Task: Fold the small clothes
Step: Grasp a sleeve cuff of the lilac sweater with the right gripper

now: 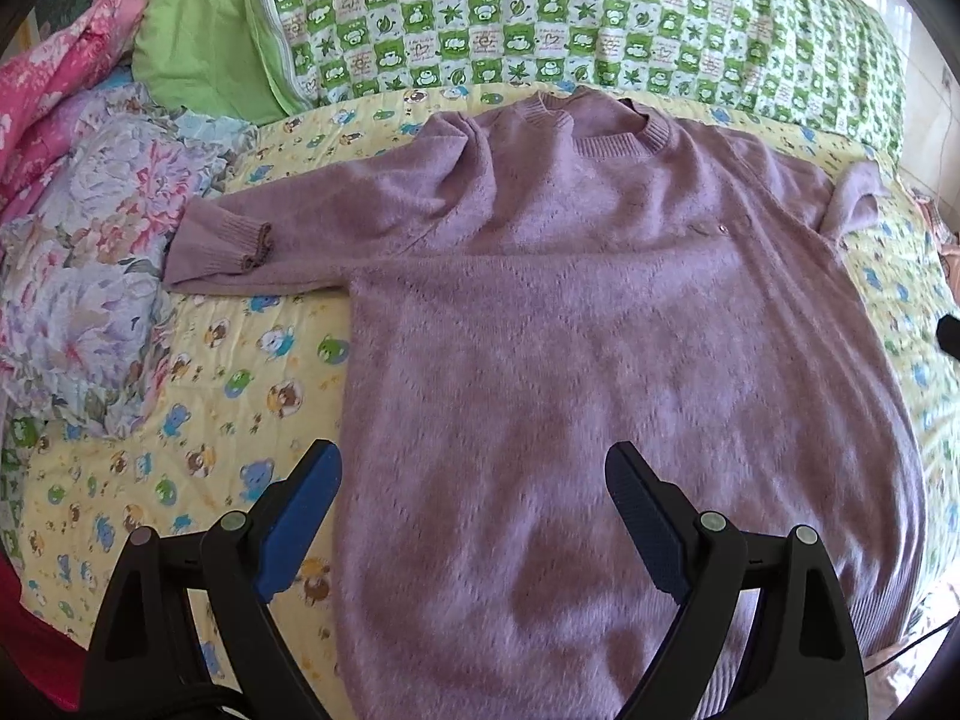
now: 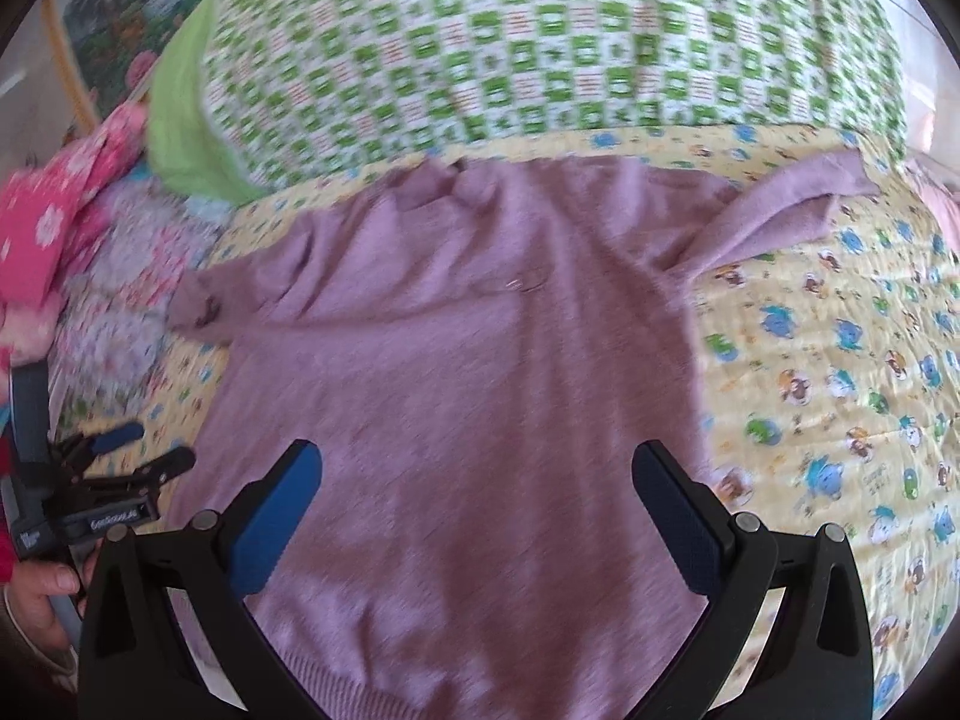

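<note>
Left wrist view:
Sweater: a fuzzy mauve knitted sweater [image 1: 576, 312] lay flat, front up, on the yellow cartoon-print bed sheet [image 1: 240, 372], its ribbed neckline toward the green-and-white checked quilt [image 1: 570, 18] along the bed's far edge.
Sleeves: one lay folded back on itself beside the floral bedding heap [image 1: 90, 252] at the left edge; the other ran out of sight at the far right.
Left gripper: the left gripper [image 1: 474, 516] hovered over the lower body of the sweater, its blue-padded jaws spread wide, holding nothing.
Cut off: the hem, behind the gripper frame.

Right wrist view:
Sharpness: motion-blurred throughout.
Right gripper: the right gripper [image 2: 477, 516] hung above the sweater [image 2: 468, 330], jaws wide apart and empty.
Left gripper: seen small at the left edge [image 2: 144, 450], its jaws parted.
Hem: the ribbed band showed between the fingers.
</note>
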